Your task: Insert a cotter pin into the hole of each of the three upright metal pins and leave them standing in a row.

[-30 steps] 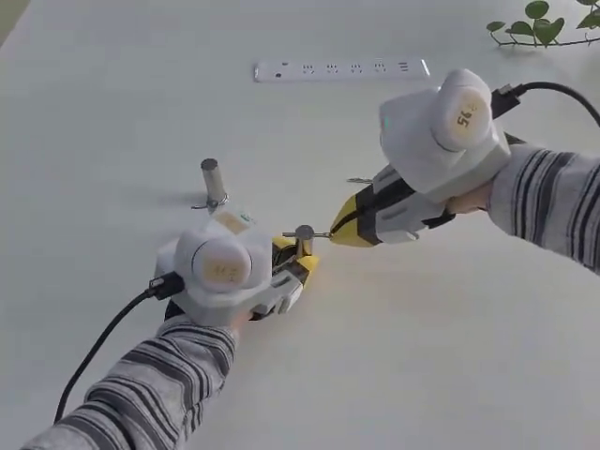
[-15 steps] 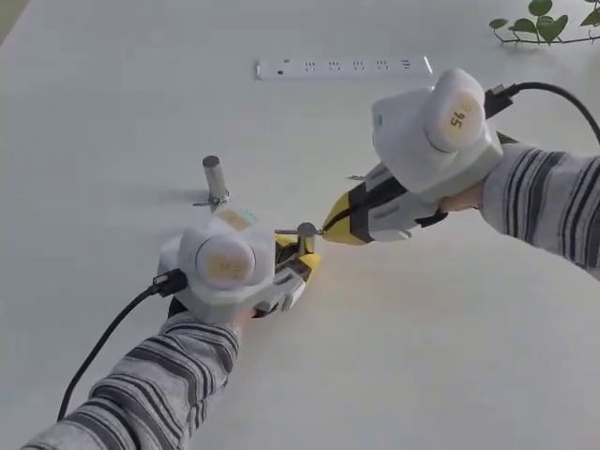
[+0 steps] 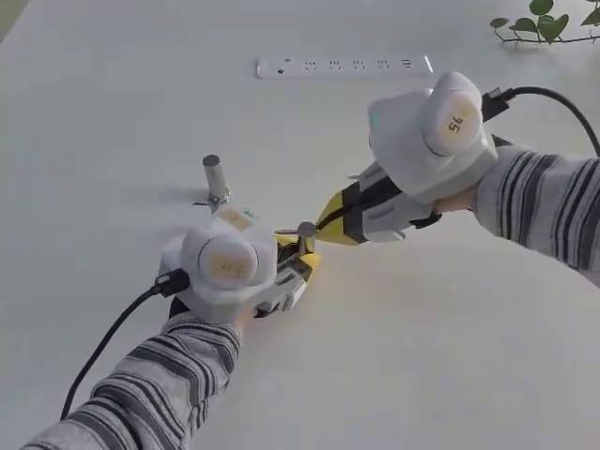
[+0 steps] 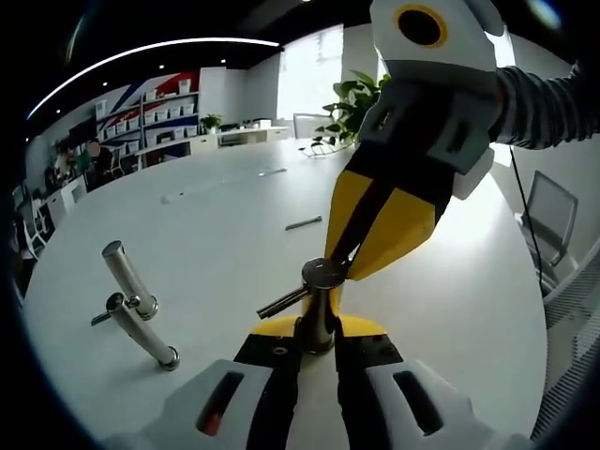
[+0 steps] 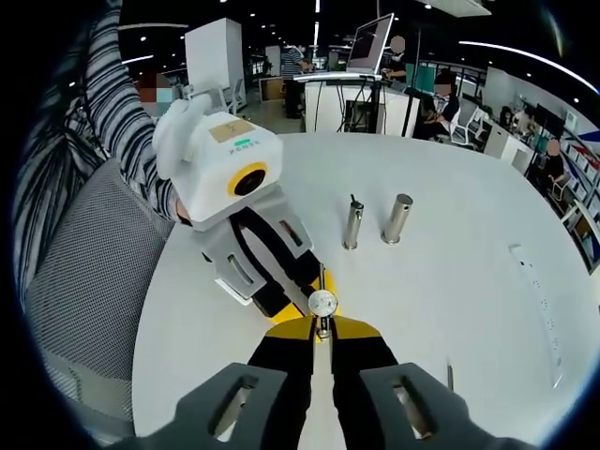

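Note:
My left gripper (image 3: 302,255) (image 4: 319,330) is shut on the shaft of an upright metal pin (image 3: 306,232) (image 4: 321,291). My right gripper (image 3: 324,225) (image 5: 322,330) comes in from the right, shut on a cotter pin (image 4: 281,302) that runs through the hole below the pin's head (image 5: 322,302). The cotter pin's tip (image 3: 283,232) sticks out on the far side. Two more metal pins (image 4: 127,274) (image 4: 141,328) stand behind on the table. One of them (image 5: 352,223) carries a cotter pin, the other (image 5: 398,217) is bare. One pin (image 3: 213,178) stands past the left gripper.
A loose cotter pin (image 3: 359,178) (image 4: 303,223) lies on the white table (image 3: 422,356) beyond the right gripper. A white power strip (image 3: 342,67) lies at the far edge, and a plant (image 3: 544,23) is at the top right. Cables trail from both grippers.
My right gripper has moved left toward the held metal pin, pushing the cotter pin further through its hole. The left gripper has stayed in place.

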